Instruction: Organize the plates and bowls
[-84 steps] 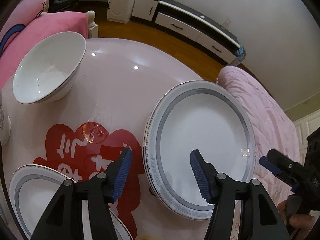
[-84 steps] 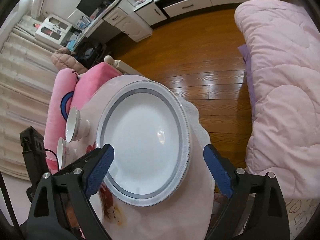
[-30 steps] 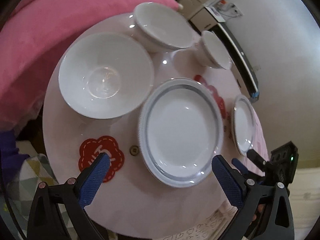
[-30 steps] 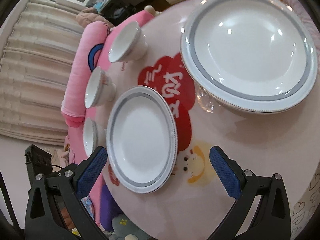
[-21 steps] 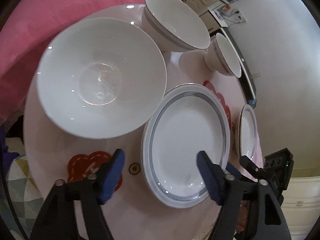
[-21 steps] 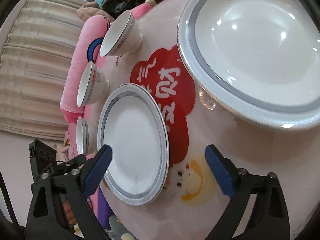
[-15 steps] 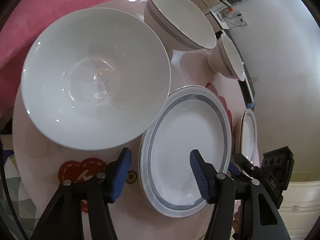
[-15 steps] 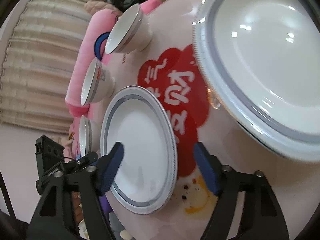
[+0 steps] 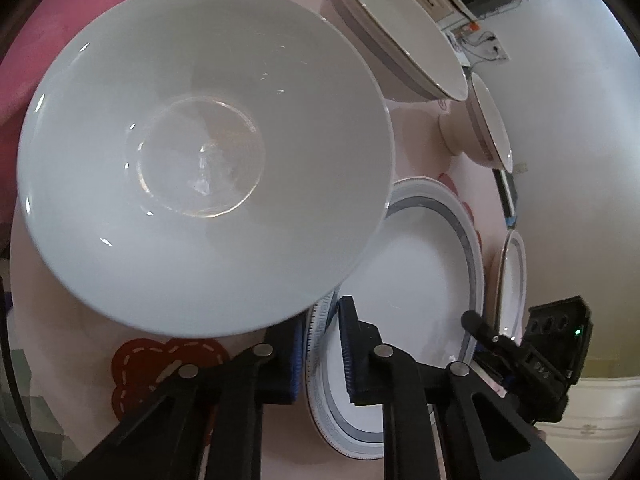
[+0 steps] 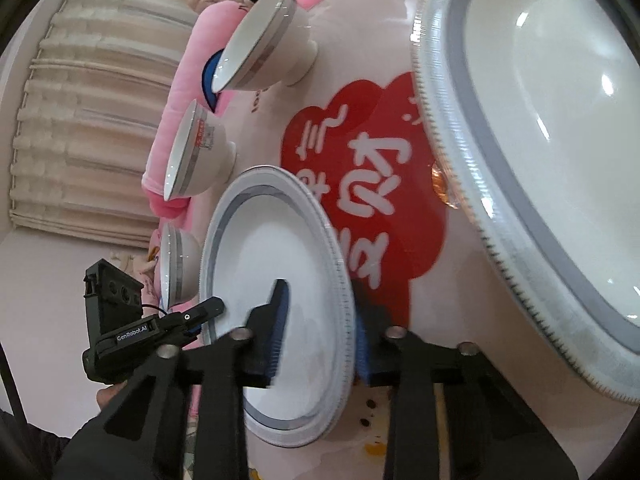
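Note:
My left gripper [image 9: 320, 354] is shut on the near rim of the small grey-banded plate [image 9: 412, 280], one jaw above the rim and one below. My right gripper [image 10: 320, 332] is shut on the opposite rim of the same small plate [image 10: 272, 292]. A big plain white bowl [image 9: 200, 168] sits just left of the plate and overlaps its edge in the left wrist view. A large grey-banded plate [image 10: 540, 160] lies beyond, seen edge-on in the left wrist view [image 9: 512, 276].
Two grey-banded footed bowls [image 9: 400, 40] [image 9: 488, 128] stand at the back of the round pink table [image 10: 360, 40]. They show in the right wrist view [image 10: 256, 36] [image 10: 196, 152]. A red printed patch [image 10: 360, 184] lies between the plates. A pink cushion [image 9: 48, 12] lies behind.
Both grippers moved in from opposite sides and closed on the small plate's rim; earlier their jaws were wide open above the table.

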The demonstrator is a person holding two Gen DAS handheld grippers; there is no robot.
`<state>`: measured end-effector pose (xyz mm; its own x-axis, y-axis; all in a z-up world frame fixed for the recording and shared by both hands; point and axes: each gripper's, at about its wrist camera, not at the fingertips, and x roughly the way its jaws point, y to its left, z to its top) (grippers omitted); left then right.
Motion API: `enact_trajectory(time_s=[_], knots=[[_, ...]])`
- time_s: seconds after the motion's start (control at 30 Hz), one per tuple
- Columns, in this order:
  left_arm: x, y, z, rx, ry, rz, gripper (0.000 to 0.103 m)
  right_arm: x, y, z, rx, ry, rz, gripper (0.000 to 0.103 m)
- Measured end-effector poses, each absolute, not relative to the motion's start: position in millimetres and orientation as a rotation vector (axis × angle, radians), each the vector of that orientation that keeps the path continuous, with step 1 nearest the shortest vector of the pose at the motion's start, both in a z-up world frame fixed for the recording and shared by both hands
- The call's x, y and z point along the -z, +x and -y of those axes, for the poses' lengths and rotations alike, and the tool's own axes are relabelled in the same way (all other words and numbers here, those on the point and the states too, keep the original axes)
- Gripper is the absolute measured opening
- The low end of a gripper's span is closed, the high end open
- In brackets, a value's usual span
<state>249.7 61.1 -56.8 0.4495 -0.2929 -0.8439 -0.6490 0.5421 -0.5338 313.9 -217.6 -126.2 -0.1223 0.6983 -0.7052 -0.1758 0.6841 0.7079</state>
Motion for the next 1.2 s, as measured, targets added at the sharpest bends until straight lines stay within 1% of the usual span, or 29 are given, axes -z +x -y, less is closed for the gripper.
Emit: enact_trajectory(time_s=[0.03,0.2,0.37,0.5,0.57,0.9,1.2], knots=[[56.7,247.8,-61.5,-0.281,-1.028,-1.124,0.012,126.8,313.9,218.7,-0.791,0.447,-1.521,0.019],[53.4,246.2,-56.9,-0.312,-1.018,-1.105,0.012,125.9,313.7,215.9,-0.819,0.442,-1.521,0.02],[55.7,255.1,-53.7,-0.313,-1.008,-1.102,0.012,121.6,314.7,206.3,-0.861,0.403,-1.508,0.012],[55.5,257.7,-51.5,-0.326,-1.005,-1.095,0.012,127.4,317.1,208.7,-0.854,0.428,-1.502,0.011],[52.8,258.5,-49.9,-0.327,-0.996,-1.082,0.011,124.6,316.5,211.6,-0.852,0.417,-1.487,0.008],[43.8,260.3,-38.4,-0.297,-0.977,-1.051,0.01,112.6,308.2,227.5,-0.826,0.399,-1.434,0.007],[2.6,291.1,-13.5,-0.218,-0.917,-1.022,0.01,70.9,307.7,259.7,-0.784,0.459,-1.336,0.007]])
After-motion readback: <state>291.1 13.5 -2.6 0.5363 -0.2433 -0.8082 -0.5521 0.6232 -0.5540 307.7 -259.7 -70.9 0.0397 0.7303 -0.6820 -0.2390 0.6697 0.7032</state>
